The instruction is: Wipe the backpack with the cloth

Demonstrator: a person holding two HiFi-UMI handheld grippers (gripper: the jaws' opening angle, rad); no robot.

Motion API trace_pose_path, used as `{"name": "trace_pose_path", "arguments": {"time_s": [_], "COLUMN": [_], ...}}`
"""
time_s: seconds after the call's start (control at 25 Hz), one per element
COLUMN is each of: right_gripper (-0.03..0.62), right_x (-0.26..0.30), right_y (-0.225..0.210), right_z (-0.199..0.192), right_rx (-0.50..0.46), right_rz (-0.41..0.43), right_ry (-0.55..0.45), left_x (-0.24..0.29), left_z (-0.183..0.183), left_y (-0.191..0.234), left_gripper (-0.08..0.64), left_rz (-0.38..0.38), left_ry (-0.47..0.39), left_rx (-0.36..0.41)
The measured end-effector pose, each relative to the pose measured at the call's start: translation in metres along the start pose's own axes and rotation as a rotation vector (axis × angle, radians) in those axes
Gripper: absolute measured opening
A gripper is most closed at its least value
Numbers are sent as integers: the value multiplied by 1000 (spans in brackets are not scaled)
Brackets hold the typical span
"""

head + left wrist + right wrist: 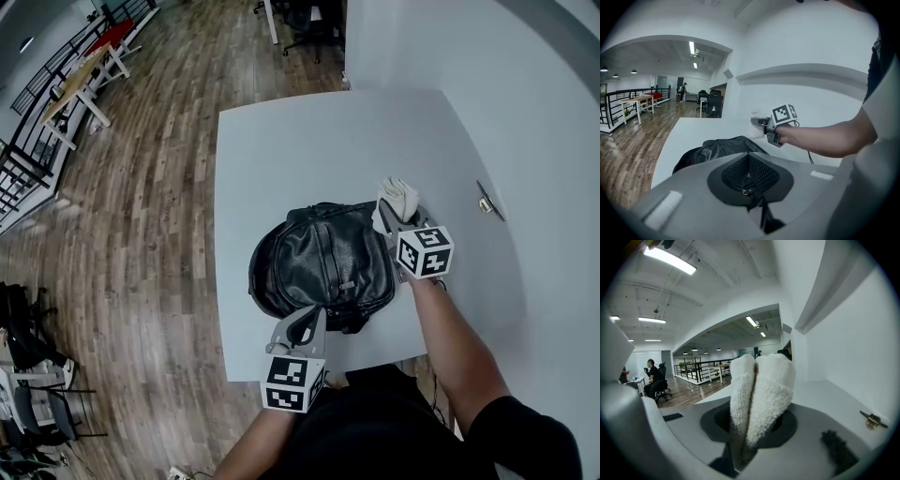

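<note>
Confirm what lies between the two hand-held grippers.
The black backpack lies between them in the head view: the left hand-held gripper grips its near edge, and the right hand-held gripper holds the cloth beside it.

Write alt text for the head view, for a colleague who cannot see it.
Seen from above, a black leather backpack lies on a white table. The left gripper clamps the bag's near edge, and the right gripper holds a folded white terry cloth by its far right corner.
</note>
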State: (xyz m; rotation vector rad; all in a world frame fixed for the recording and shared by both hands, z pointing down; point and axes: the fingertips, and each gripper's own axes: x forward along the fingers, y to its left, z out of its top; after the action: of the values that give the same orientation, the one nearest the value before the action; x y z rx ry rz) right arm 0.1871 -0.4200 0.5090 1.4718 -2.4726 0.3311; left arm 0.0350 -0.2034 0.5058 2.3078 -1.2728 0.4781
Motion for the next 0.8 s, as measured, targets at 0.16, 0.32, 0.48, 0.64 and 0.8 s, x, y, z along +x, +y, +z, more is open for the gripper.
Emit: {"name": "trace_pose_path", "arguments": {"time_s": [0.16, 0.32, 0.48, 0.64, 0.8], "right_gripper": [87, 86, 87, 87, 87], "right_x": [-4, -10, -15, -18, -17], "right_y": [-6, -10, -13, -1, 28], "right_z": [1, 3, 3, 10, 16], "right_rx": [-12, -27, -16, 4, 19], "right_rz": [-22, -43, -89, -85, -26], "right_ry": [2, 5, 2, -20, -43], "left_x": [-2, -8, -11, -19, -28], "left_z": [0, -1, -4, -5, -6], "left_y": [0, 2, 8, 15, 20], "left_gripper": [8, 8, 8, 8, 8], "left_rz": [-6, -3, 15, 40, 46], "left_ry": [0, -4, -3, -3, -10], "left_rx": [4, 4, -1, -13, -39]}}
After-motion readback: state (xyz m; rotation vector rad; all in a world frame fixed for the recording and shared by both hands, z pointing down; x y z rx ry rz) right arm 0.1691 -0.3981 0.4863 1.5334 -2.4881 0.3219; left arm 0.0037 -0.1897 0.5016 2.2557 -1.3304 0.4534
